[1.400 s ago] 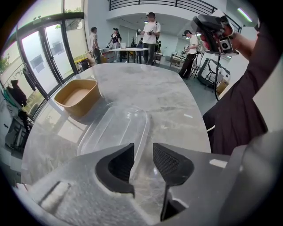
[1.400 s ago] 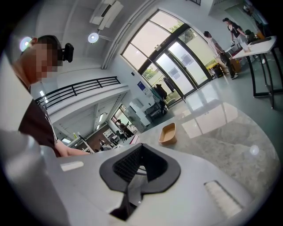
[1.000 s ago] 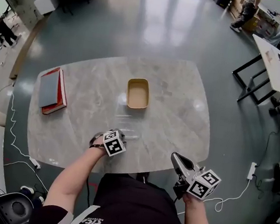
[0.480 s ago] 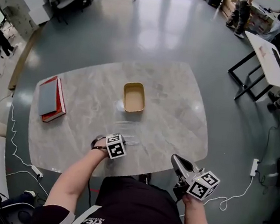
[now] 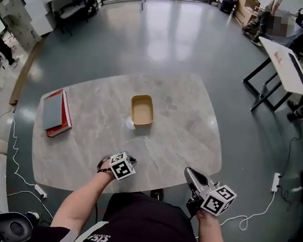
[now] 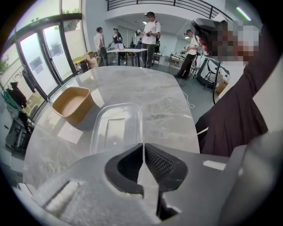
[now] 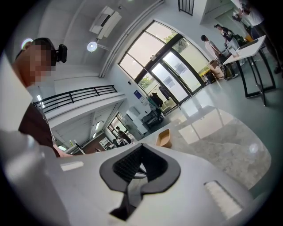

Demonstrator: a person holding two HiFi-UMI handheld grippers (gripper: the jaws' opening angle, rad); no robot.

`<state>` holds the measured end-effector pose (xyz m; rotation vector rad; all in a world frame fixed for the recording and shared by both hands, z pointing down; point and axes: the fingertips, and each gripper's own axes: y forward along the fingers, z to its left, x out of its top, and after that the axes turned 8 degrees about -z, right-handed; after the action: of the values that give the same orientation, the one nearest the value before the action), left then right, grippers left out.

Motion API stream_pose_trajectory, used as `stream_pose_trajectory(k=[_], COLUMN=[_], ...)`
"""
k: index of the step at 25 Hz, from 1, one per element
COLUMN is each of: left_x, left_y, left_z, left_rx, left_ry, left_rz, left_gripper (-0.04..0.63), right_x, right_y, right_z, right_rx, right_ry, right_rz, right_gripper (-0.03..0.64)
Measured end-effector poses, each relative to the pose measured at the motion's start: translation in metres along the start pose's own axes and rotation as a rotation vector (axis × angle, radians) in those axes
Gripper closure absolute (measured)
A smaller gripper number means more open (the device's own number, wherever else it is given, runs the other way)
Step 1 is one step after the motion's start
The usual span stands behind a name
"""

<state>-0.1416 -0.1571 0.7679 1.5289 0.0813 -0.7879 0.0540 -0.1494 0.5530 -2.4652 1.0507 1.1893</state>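
Clear plastic lid [image 6: 116, 128] sits over the marble table [image 5: 188, 133] near its front edge, its near rim pinched between the jaws of the left gripper [image 6: 143, 149]; the jaws are pressed together on that thin rim. Its far end points towards a brown paper tray [image 6: 72, 103], which stands open just beyond it, apart from it. The right gripper [image 7: 140, 167] is held off the table's near right edge, jaws together with nothing between them. Two stacked books [image 5: 56, 112] lie at the table's left side, well apart.
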Motion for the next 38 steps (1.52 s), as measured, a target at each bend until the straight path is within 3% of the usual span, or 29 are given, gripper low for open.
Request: stream_pose_trajectory(k=[12, 23, 29, 38], left_x=[0.059, 0.063, 0.024, 0.004], left_y=[-0.094, -0.228, -0.293, -0.383], left_z=[-0.024, -0.027, -0.014, -0.021], left_rx=[0.192, 0.368, 0.524, 0.576], left_ry=[-0.165, -0.282, -0.274, -0.326], left_rz=[-0.285, -0.531, -0.546, -0.802], left_gripper=[0.577, 0.578, 0.577, 0.577], right_x=[-0.003, 0.008, 0.007, -0.014], right_y=[0.004, 0.066, 0.117, 0.142], right_z=[0.019, 0.055, 0.119, 0.220], right_rx=[0.136, 0.233, 0.333, 0.479], right_ry=[0.006, -0.057, -0.125, -0.205], right_rz=[0.059, 0.100, 0.108, 0.093], right_gripper=[0.615, 0.615, 0.615, 0.615])
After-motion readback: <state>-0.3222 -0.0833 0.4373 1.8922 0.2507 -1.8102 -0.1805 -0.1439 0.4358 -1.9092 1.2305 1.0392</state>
